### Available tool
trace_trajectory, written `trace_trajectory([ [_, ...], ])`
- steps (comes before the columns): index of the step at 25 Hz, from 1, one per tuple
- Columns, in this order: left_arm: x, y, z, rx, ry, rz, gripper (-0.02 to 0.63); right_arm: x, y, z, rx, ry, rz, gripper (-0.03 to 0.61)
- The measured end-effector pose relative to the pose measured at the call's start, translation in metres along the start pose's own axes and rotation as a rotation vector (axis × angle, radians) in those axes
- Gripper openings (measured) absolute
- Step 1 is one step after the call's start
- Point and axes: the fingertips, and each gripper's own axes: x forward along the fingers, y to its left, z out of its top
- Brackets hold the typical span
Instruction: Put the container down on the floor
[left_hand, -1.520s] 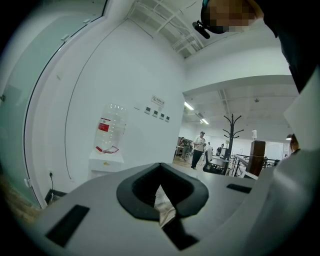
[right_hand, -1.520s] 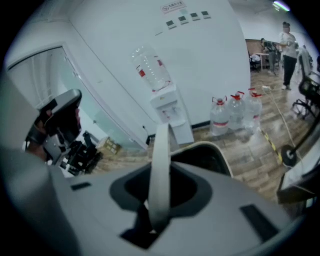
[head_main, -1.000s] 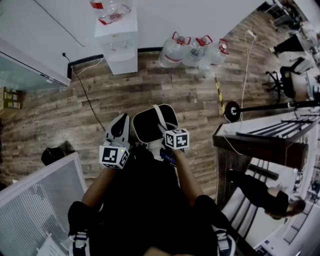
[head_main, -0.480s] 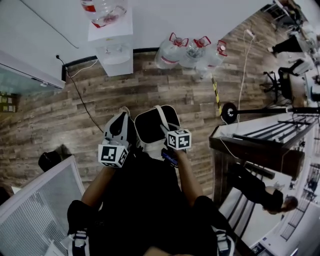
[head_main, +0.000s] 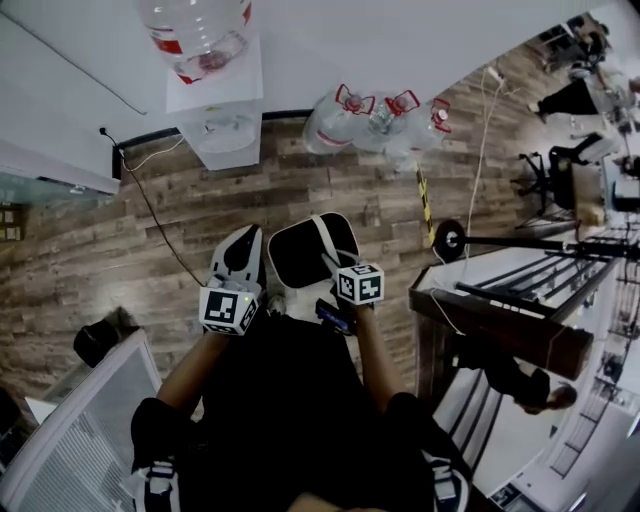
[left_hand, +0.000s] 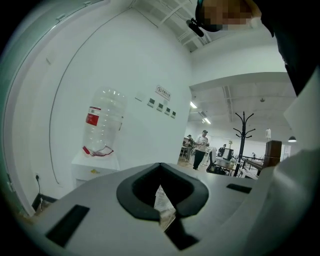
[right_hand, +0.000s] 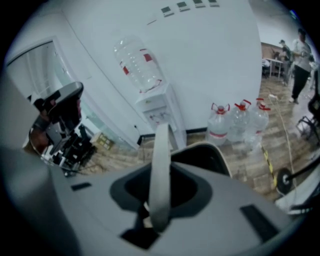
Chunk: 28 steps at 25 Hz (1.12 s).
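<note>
The container (head_main: 300, 252) is a white bin with a dark inside, and it hangs above the wooden floor in front of the person's legs. Its white band handle (head_main: 323, 236) arches over the opening. My right gripper (head_main: 332, 263) is shut on that handle. In the right gripper view the handle (right_hand: 160, 165) runs up between the jaws of the right gripper (right_hand: 158, 212), with the container's rim (right_hand: 216, 154) behind. My left gripper (head_main: 241, 245) hovers just left of the container and does not touch it. The left gripper (left_hand: 162, 204) has its jaws together, with a small pale scrap in the notch.
A water dispenser (head_main: 218, 120) with a bottle (head_main: 195, 35) on top stands against the far wall. Three water jugs (head_main: 385, 118) stand to its right, and a cable (head_main: 150, 215) trails on the floor. At the right are a dark table (head_main: 495, 322) and a stand base (head_main: 450, 238). A white panel (head_main: 80, 430) is at lower left.
Both grippers and the container keep almost the same place. The head view has shifted slightly, so the dispenser and jugs sit a little differently. The right grip on the handle is unchanged.
</note>
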Motion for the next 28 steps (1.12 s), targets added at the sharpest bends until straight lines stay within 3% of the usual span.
trace_trajectory([
  [16,0.091,0.098,0.041,-0.029,-0.001,0.021,0.028,0.073,-0.022,0.139,-0.161,0.053,0.034,0.095],
  [23,0.116,0.113,0.046,-0.027,0.011,0.072,0.028,0.106,-0.033,0.176,-0.259,0.104,0.09,0.095],
  [28,0.145,0.115,0.039,-0.022,0.004,0.155,0.028,0.13,-0.051,0.198,-0.361,0.149,0.154,0.095],
])
